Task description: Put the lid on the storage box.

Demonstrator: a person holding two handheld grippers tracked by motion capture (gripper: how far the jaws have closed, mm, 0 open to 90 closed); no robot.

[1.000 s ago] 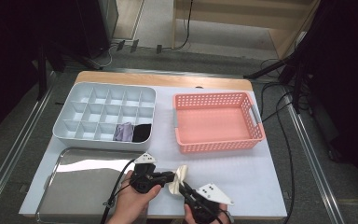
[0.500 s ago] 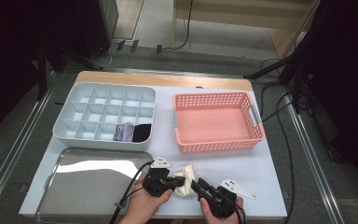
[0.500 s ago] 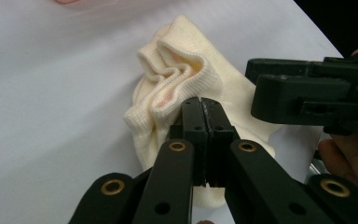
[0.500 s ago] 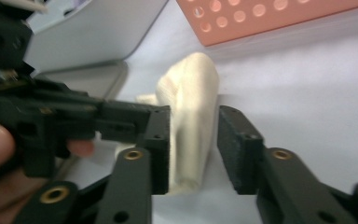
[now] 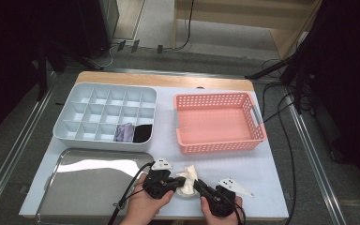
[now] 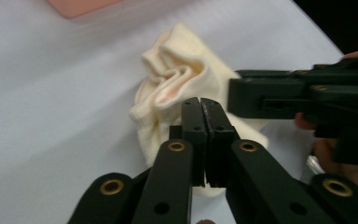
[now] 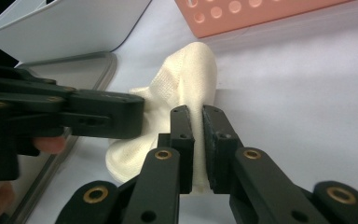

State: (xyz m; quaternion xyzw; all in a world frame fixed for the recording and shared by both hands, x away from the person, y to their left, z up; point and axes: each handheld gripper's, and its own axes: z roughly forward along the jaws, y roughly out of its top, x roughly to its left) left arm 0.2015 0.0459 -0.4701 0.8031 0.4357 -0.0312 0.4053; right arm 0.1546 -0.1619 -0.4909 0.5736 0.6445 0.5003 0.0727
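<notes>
A crumpled cream sock (image 5: 188,176) lies on the white table near its front edge, between my two grippers. My left gripper (image 5: 180,183) comes in from the left. Its jaws are shut, with the tips (image 6: 200,102) pressed into a fold of the sock (image 6: 177,70). My right gripper (image 5: 198,185) comes in from the right. Its jaws (image 7: 198,112) have just been closing and now pinch a ridge of the sock (image 7: 191,70), with cream cloth showing between them. The two grippers' tips nearly meet over the sock.
A grey divided organiser (image 5: 103,101) stands at the back left, with a purple item (image 5: 124,132) and a black item (image 5: 143,133) in its front compartments. A pink perforated basket (image 5: 218,119) stands at the back right. A shiny metal tray (image 5: 84,183) lies left of my hands.
Both hands and the sock have shifted slightly to the right. The right gripper swung out to the right and came back against the sock.
</notes>
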